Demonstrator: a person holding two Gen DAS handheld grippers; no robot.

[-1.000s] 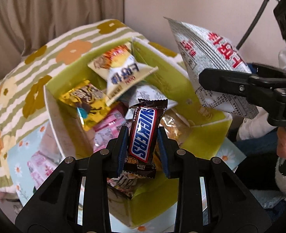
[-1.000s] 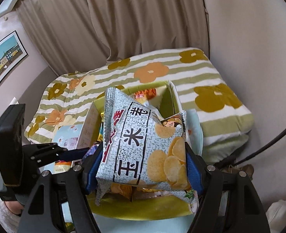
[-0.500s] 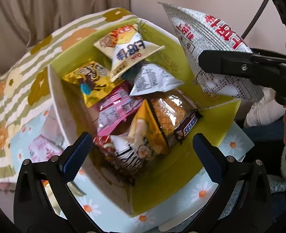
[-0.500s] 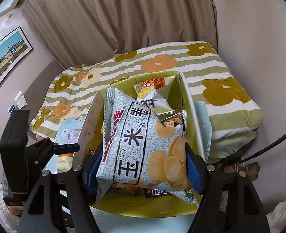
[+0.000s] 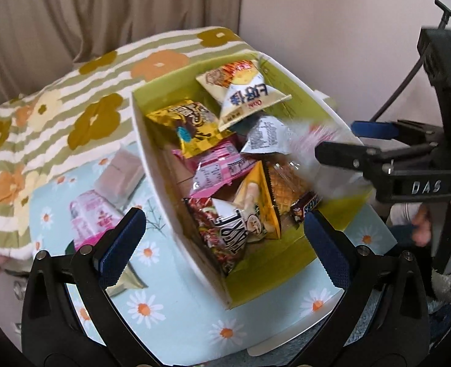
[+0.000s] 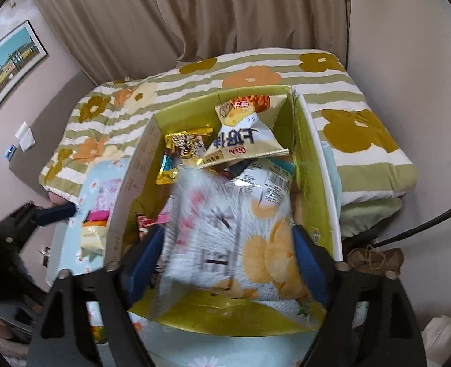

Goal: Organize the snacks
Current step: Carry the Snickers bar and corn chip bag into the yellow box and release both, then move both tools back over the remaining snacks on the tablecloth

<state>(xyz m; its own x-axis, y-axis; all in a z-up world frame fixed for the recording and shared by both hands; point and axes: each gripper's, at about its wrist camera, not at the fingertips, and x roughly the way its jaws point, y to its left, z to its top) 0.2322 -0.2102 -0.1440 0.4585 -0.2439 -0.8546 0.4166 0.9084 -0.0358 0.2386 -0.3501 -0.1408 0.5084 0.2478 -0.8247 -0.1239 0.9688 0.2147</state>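
Chip bag (image 6: 240, 244) blurred between spread right fingers (image 6: 146, 253), inside box rim (image 6: 323, 183)

Left gripper (image 5: 224, 238): matte black frame with triangular cut-outs, silver screw heads at the finger joints, ridged dark-blue pads on both fingertips (image 5: 120, 246); right gripper (image 6: 227, 263) is built the same, black arms, small silver bolts, blue pads; from the left wrist view its side bar carries raised letters reading DAS, a tall black housing above it glows with a small green light, and a thin black cable loops away behind; a fuzzy white sleeve (image 5: 449, 284) shows by the handle.
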